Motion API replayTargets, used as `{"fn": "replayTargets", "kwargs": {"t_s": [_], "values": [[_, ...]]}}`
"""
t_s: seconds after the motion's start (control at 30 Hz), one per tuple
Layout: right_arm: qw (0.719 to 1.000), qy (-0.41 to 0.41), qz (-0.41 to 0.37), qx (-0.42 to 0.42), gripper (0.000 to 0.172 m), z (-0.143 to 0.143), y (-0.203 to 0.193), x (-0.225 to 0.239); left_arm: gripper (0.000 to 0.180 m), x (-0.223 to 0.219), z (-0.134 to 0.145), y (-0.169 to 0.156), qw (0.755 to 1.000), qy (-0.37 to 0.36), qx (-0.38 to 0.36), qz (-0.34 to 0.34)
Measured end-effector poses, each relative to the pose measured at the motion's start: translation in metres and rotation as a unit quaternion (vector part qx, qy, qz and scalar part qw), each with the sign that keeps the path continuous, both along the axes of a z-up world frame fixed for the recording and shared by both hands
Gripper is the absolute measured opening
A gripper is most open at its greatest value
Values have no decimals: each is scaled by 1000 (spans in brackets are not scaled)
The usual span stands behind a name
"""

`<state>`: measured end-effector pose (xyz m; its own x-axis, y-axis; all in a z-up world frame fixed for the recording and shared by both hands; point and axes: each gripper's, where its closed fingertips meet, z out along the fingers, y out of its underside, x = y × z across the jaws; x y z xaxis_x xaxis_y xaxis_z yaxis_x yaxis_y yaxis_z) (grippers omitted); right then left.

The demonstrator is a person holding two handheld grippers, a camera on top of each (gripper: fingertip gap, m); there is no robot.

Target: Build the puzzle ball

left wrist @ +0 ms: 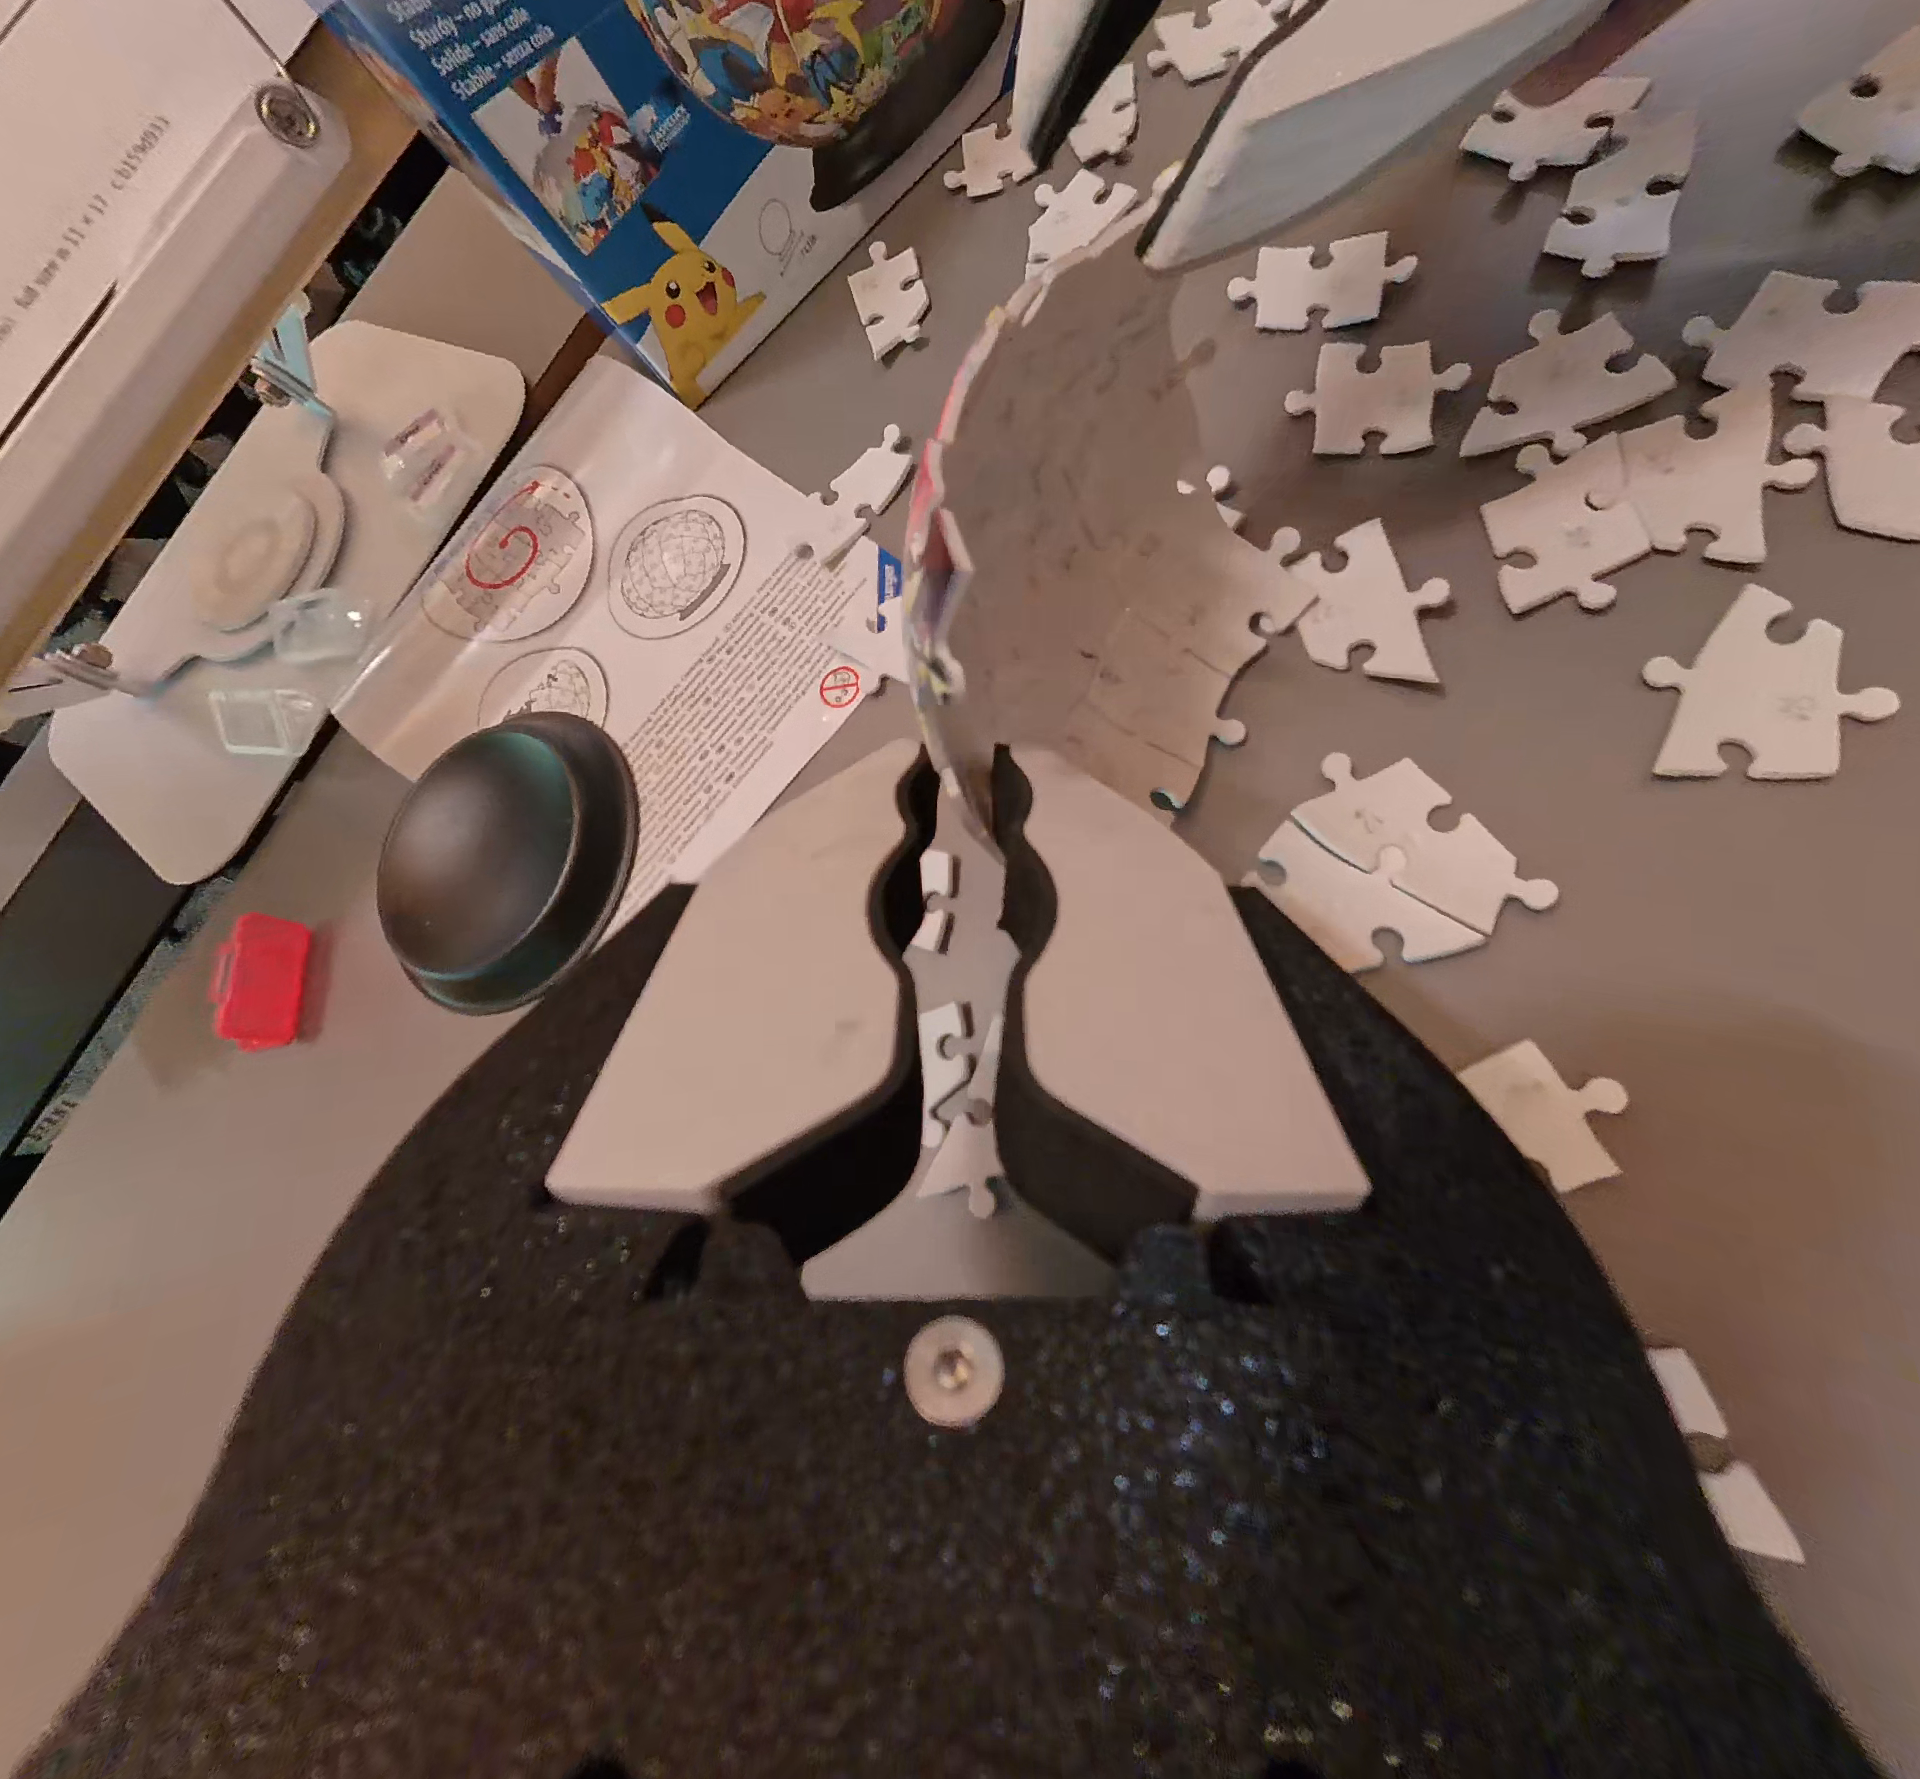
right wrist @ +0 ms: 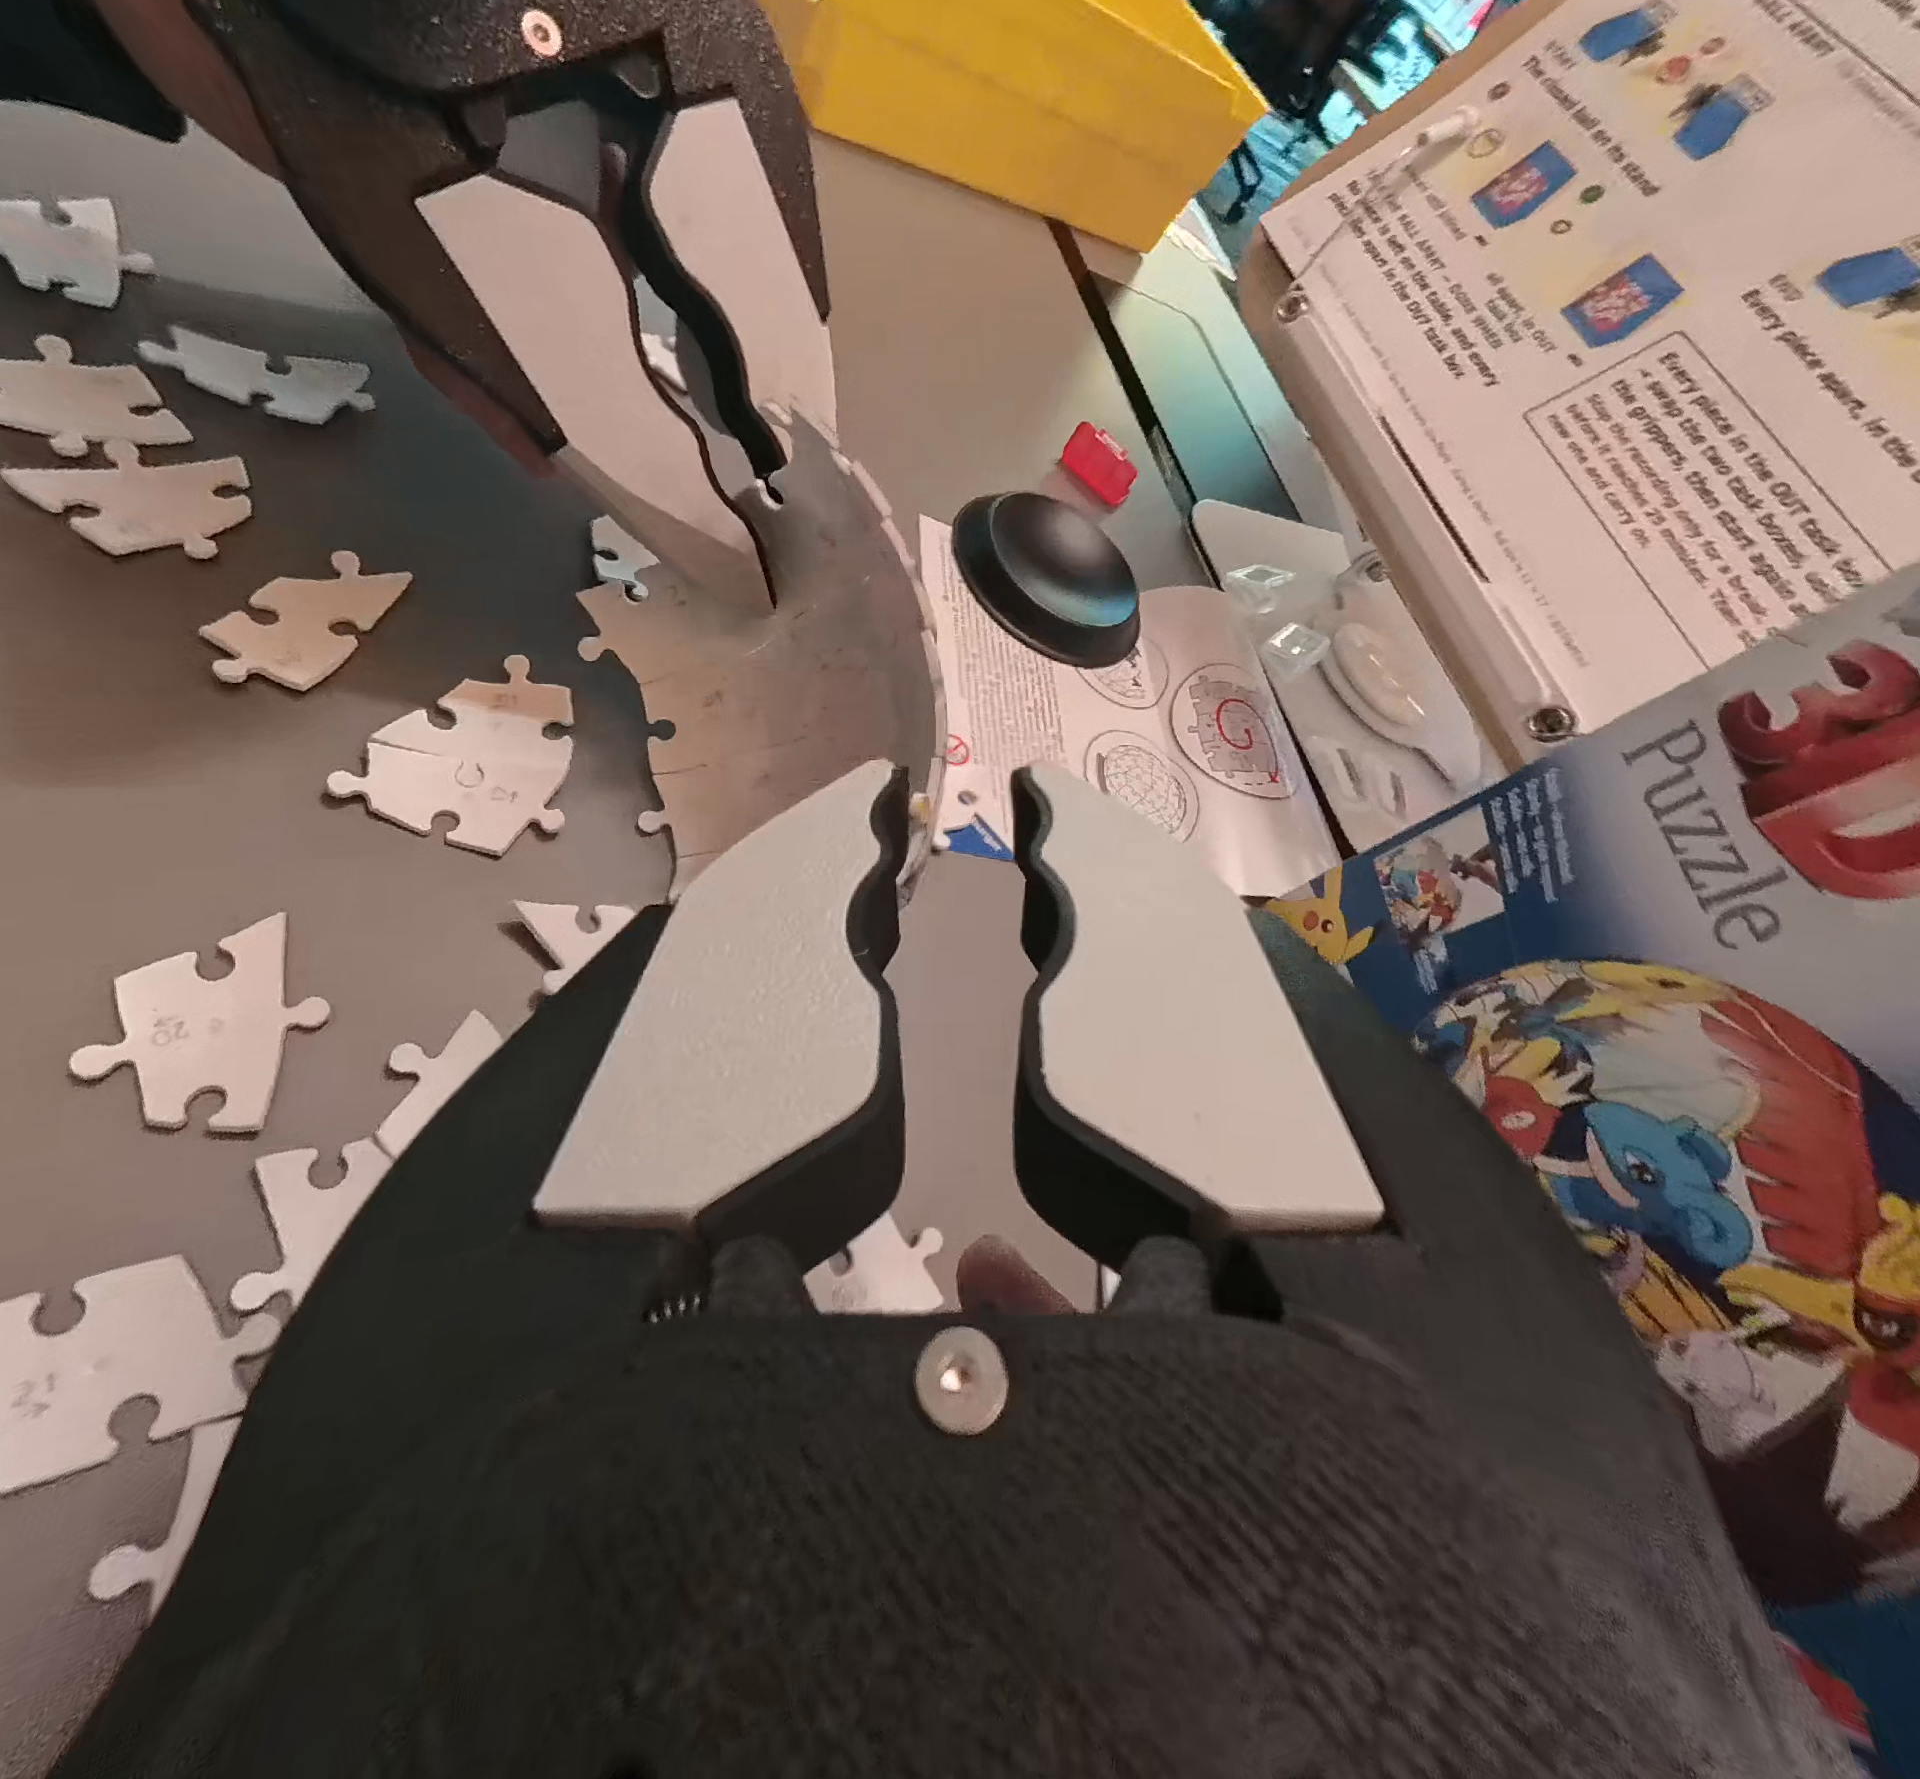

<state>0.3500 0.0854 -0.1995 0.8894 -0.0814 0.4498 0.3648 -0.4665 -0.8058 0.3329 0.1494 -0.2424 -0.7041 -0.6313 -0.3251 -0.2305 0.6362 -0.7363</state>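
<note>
Looking through the left wrist view, we're seeing our left gripper clamping the bottom edge of a curved puzzle shell, standing upright over the grey table. Loose pieces are lying all around, with a black stand off to the left.

Switching to the right wrist view, we're finding our right gripper spread apart and gripping nothing, its left finger sitting right beside the shell's rim, with the box lying to the right.
</note>
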Motion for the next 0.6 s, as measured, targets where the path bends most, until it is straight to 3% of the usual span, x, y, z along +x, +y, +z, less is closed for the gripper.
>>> {"fn": "replayTargets", "kwargs": {"t_s": [0.2, 0.37, 0.43, 0.6], "values": [[999, 2, 30, -26, 7, -9, 12, -4, 9, -2, -4, 4, 1000, 15, -21, -9], [999, -5, 28, -23, 8, -7, 18, -8, 9, -4, -5, 9, 999, 25, -32, -29], [999, 3, 28, -18, 17, -7, 21, -12, 8, -6, -4, 9, 998, 26, -45, -42], [999, 1, 24, -23, 8, -7, 26, -19, 8, -10, -5, 9, 997, 25, -58, -53]]}}
